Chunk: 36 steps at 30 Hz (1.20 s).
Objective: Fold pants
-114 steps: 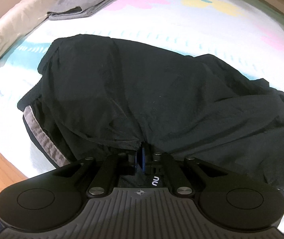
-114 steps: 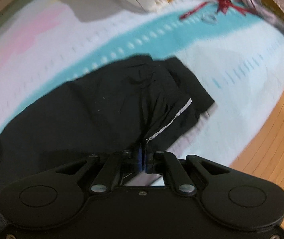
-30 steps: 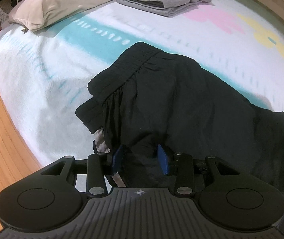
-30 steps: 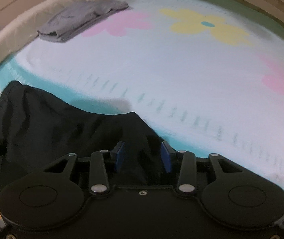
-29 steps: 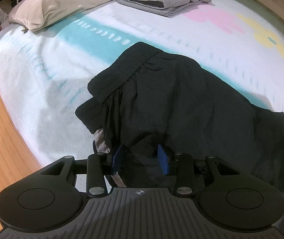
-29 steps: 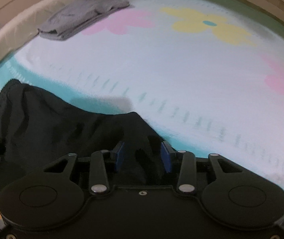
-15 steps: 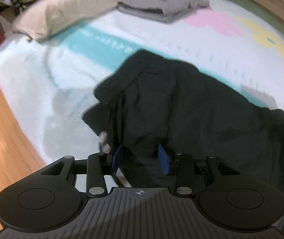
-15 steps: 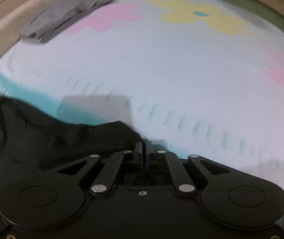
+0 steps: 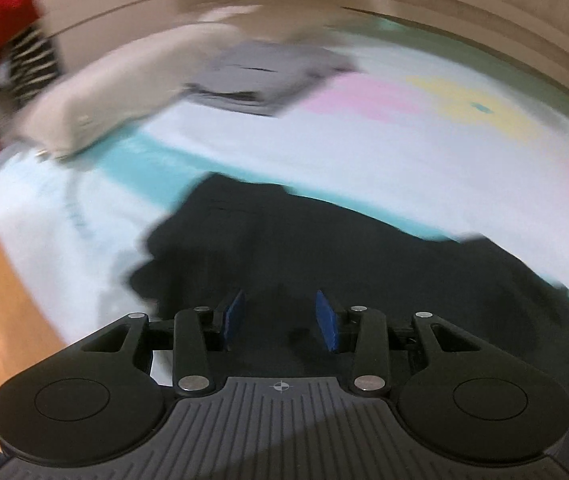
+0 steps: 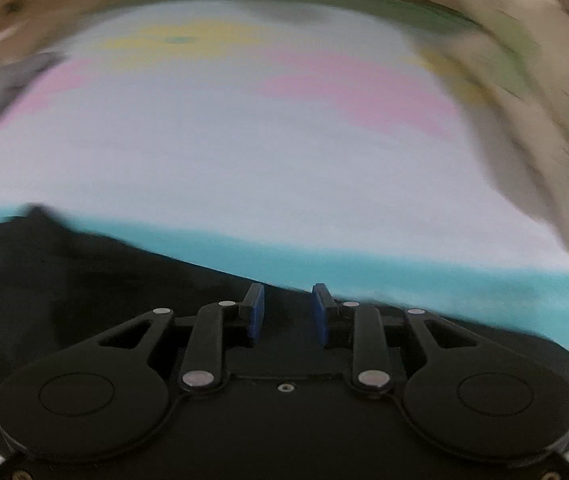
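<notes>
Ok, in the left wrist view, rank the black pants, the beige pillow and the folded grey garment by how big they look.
1. black pants, largest, though nearest the camera.
2. beige pillow.
3. folded grey garment, smallest; it lies farthest away and the frame is blurred, so true sizes stay unsure.

Folded grey garment (image 9: 268,76) on flowered bedsheet (image 9: 364,148), touching beige pillow (image 9: 124,84).

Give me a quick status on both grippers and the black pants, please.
Left gripper open, empty, over the black fabric pants. Right gripper open, empty, at the pants' far edge. Pants lie bunched on the floral bedsheet. Nothing in the way; views blurred.
</notes>
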Each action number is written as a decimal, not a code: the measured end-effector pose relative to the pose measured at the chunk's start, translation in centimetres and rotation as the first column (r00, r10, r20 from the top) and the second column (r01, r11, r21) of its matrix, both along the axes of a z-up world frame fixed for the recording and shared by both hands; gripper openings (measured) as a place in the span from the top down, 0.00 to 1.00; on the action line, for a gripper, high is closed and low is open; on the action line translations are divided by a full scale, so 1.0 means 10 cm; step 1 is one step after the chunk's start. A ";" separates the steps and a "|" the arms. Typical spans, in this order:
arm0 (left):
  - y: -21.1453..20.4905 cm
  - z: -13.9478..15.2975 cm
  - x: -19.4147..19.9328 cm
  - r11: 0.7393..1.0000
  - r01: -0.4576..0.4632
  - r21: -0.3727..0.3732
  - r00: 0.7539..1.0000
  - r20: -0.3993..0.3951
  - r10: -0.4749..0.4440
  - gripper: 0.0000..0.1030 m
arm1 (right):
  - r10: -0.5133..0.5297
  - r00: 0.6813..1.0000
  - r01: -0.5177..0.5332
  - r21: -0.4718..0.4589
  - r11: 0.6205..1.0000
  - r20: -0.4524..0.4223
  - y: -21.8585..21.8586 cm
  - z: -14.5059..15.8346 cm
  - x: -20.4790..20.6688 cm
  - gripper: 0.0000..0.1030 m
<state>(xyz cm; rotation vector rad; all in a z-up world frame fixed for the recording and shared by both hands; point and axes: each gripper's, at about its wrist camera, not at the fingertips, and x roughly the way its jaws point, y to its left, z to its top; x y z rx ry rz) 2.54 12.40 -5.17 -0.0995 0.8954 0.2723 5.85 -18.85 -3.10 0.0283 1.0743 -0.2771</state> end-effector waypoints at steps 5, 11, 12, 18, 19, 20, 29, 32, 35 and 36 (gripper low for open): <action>-0.66 -0.10 0.03 0.979 0.205 -0.004 0.978 -0.047 -0.205 0.63 | -0.284 0.959 0.284 0.021 0.959 -0.008 -1.10 0.05 -0.58 0.63; -1.18 -0.34 -0.02 0.923 0.385 0.018 0.920 -0.090 -0.382 0.63 | -0.411 0.912 0.411 0.050 0.910 -0.018 -1.88 0.02 -1.06 0.63; -1.26 -0.37 -0.04 0.912 0.409 0.022 0.909 -0.095 -0.405 0.63 | -0.424 0.906 0.424 0.066 0.903 -0.014 -1.98 0.03 -1.10 0.63; -1.46 -0.63 0.00 0.888 0.457 -0.053 0.864 -0.211 -0.457 0.57 | -0.464 0.886 0.456 0.187 0.870 -0.002 -2.27 -0.01 -1.34 0.63; -1.46 -0.63 -0.01 0.891 0.453 -0.038 0.869 -0.202 -0.451 0.51 | -0.465 0.885 0.457 0.195 0.868 -0.006 -2.29 -0.03 -1.35 0.63; -1.48 -0.63 -0.02 0.893 0.451 -0.015 0.874 -0.196 -0.445 0.48 | -0.461 0.887 0.454 0.199 0.868 -0.011 -2.29 -0.04 -1.37 0.63; -1.50 -0.68 -0.06 0.909 0.417 0.001 0.892 -0.191 -0.409 0.31 | -0.456 0.884 0.467 0.185 0.865 -0.103 -2.32 -0.32 -1.35 0.25; -1.48 -0.68 0.03 0.912 0.409 -0.011 0.896 -0.187 -0.404 0.29 | -0.449 0.886 0.462 0.174 0.869 -0.114 -2.29 -0.38 -1.30 0.13; -1.51 -0.67 0.04 0.912 0.410 -0.016 0.894 -0.192 -0.405 0.28 | -0.435 0.895 0.440 0.031 0.898 -0.102 -2.22 -0.33 -1.25 0.14; -1.51 -0.67 0.04 0.912 0.409 -0.017 0.894 -0.193 -0.405 0.28 | -0.431 0.899 0.429 -0.032 0.903 -0.081 -2.19 -0.28 -1.24 0.14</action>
